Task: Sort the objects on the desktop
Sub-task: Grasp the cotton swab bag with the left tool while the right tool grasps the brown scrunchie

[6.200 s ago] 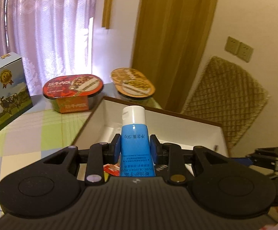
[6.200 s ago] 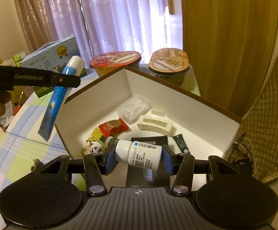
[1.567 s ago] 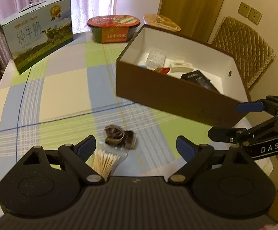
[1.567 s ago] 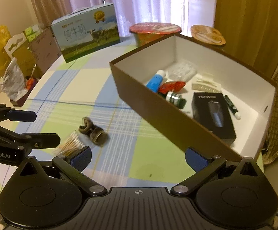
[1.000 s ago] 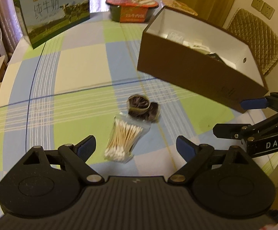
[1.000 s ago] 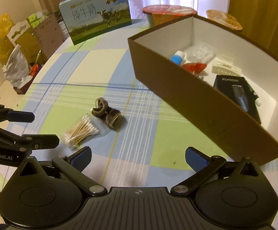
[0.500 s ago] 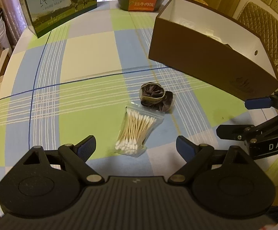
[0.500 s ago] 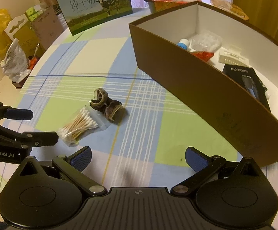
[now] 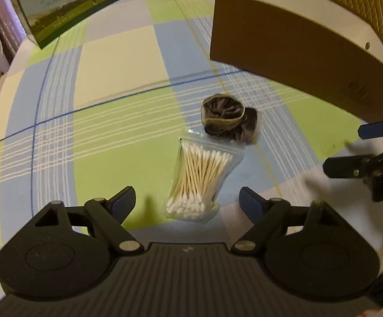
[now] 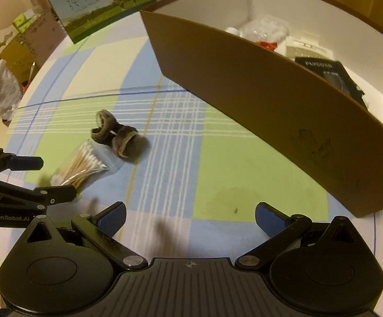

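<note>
Having dropped toward the desk (image 9: 117,84), the left tongs (image 9: 186,203) are closing, empty, around the cotton-swab bag (image 9: 202,179) lying beside the scrunchie (image 9: 228,119), while the right tongs (image 10: 190,218) gape wide and empty short of the part-filled box (image 10: 270,97).

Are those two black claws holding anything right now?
Nothing is held. The left gripper is closing around the clear bag of cotton swabs; the right gripper is open.

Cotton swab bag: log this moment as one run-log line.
left hand-held gripper: closing, astride cotton swab bag, untouched | right hand-held gripper: open, empty | scrunchie: on tablecloth | box: part-filled
</note>
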A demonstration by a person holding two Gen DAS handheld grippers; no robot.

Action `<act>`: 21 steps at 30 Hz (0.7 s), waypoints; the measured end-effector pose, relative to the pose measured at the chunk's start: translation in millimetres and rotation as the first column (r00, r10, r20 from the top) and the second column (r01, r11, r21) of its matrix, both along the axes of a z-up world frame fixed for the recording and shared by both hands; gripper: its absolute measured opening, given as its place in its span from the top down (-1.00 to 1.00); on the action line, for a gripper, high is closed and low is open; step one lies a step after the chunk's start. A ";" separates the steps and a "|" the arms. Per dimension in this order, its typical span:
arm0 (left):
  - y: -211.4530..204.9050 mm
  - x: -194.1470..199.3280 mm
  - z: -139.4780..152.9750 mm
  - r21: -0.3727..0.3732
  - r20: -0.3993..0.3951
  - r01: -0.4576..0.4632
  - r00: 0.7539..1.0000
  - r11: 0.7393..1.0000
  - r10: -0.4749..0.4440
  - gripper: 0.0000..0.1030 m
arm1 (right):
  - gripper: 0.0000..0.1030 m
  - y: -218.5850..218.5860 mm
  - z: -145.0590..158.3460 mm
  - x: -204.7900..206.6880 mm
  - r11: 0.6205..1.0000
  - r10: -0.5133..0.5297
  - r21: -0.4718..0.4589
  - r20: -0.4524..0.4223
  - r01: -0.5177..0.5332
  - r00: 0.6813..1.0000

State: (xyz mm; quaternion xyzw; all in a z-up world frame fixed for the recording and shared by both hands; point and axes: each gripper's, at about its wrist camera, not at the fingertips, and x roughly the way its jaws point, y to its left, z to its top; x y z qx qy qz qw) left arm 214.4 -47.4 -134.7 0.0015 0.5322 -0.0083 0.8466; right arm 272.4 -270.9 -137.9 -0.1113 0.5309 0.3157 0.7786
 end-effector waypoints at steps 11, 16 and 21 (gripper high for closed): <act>-0.9 22.9 -27.5 0.009 -0.041 0.033 0.999 0.999 -0.033 -0.07 | -0.96 7.4 -8.4 4.3 1.000 -0.004 0.002 -0.025 0.004 1.000; 16.5 21.7 -25.2 -0.003 -0.022 0.018 1.000 1.000 -0.019 0.36 | -0.96 16.6 -10.3 4.4 1.000 0.013 0.009 -0.031 -0.013 0.999; 49.5 17.0 -24.9 0.015 -0.016 -0.113 0.993 0.993 0.113 0.41 | -0.96 31.9 -13.5 2.9 0.998 0.054 0.015 -0.038 -0.053 0.998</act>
